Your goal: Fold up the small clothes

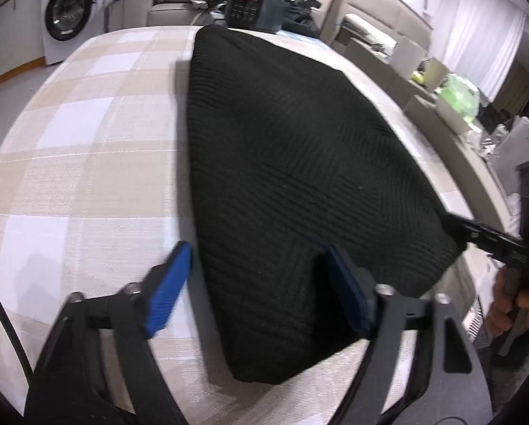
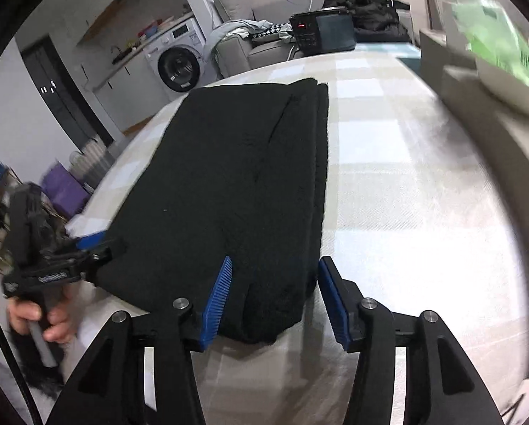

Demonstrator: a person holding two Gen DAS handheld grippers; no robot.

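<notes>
We are looking at a black ribbed knit garment (image 2: 236,184) already lying folded lengthwise on the beige checked tablecloth (image 2: 388,177). Our left gripper (image 1: 257,283) and right gripper (image 2: 273,294) are both released, straddling its near corners, so a crosswise fold is probably remaining.

Both my views were bright and evenly lit. The tablecloth (image 2: 406,184) glared nearly white toward three o'clock in the right one. Fisheye curvature bent everything near the dark rims. Motion blur smeared the green bag (image 2: 494,32) at one o'clock; shadows stayed soft.

No legible text; red display on black appliance (image 1: 247,6) unreadable.
</notes>
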